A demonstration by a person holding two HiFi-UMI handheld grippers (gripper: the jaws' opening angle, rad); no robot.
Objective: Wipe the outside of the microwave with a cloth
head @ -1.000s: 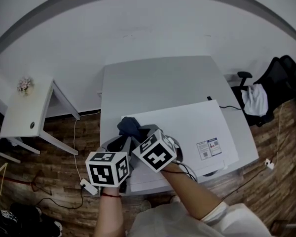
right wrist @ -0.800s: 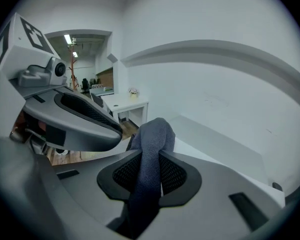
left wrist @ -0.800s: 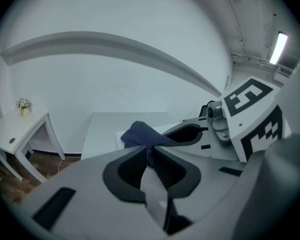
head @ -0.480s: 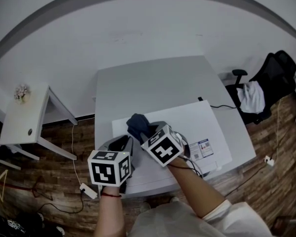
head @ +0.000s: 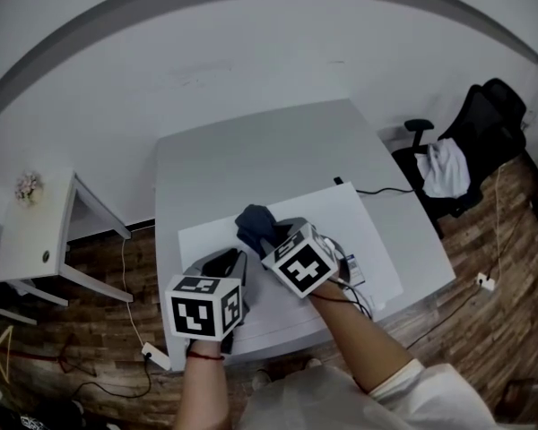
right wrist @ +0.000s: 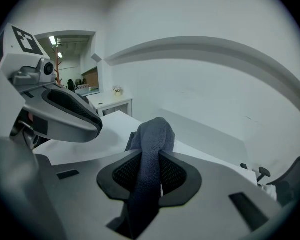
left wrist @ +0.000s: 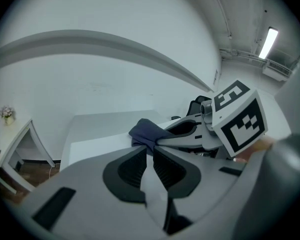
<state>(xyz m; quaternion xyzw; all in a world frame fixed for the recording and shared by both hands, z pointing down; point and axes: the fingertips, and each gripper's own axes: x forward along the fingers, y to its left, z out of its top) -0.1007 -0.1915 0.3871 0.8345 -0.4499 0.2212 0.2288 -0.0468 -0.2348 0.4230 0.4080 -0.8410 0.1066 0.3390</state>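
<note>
**Holding the cloth on top of the microwave**

The dark blue cloth (right wrist: 154,134) is stuck between the two jaws of the right gripper (head: 267,237). The jaws squeeze it in the middle. One bunched end pokes out past the jaw tips. The other end hangs back down between the jaws.

The cloth end is over the flat white top of the microwave (head: 350,227). It is close to the back edge of that top, nearer the left corner than the right one. I cannot tell if the cloth presses on the top or is just above it.

The left gripper (head: 229,258) is just beside the right one, on its left. It is over the left part of the microwave top, closer to the front edge. Its jaws have only a thin gap between them, and nothing is in the gap. The cloth sits a little way past its tips.

Both grippers point away from the person and tilt down. Both arms reach in from the front edge of the grey table (head: 251,146). The right arm bends in from the right side. The left arm comes nearly straight up from below.
</note>
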